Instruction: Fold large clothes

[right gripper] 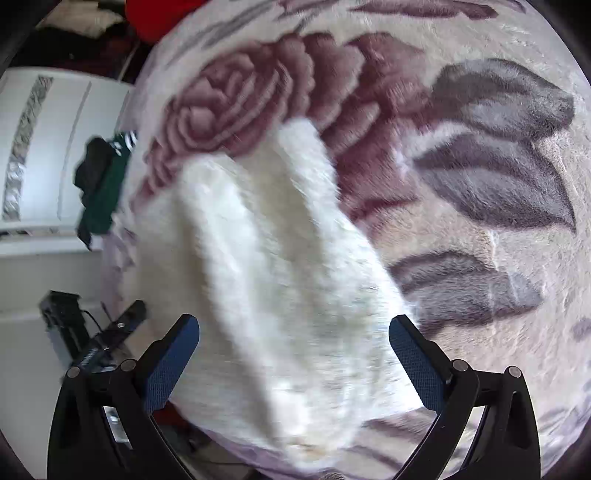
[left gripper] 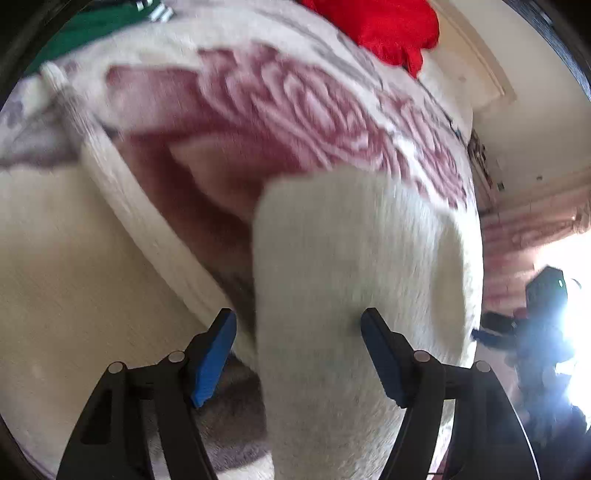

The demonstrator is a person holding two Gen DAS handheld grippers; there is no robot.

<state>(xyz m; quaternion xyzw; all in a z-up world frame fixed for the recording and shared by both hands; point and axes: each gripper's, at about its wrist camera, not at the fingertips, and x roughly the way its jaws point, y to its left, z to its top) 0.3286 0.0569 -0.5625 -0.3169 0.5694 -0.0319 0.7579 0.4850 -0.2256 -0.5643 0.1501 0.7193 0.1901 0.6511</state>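
A cream fluffy garment (left gripper: 351, 277) lies on a bed covered by a rose-patterned blanket (left gripper: 295, 103). In the left wrist view a folded part of it rises between the fingers of my left gripper (left gripper: 299, 332), whose jaws stand wide apart. More of the garment, with a ribbed band (left gripper: 122, 192), spreads to the left. In the right wrist view a long part of the cream garment (right gripper: 266, 266) runs between the fingers of my right gripper (right gripper: 295, 332), also spread wide. The blanket (right gripper: 480, 166) lies beneath. Both views are blurred.
A red cloth (left gripper: 388, 29) and a green garment (left gripper: 85, 29) lie at the far side of the bed. The bed's edge is at the right in the left wrist view. A white cabinet (right gripper: 48, 147), a dark green garment (right gripper: 103, 184) and black equipment (right gripper: 70, 325) are left of the bed.
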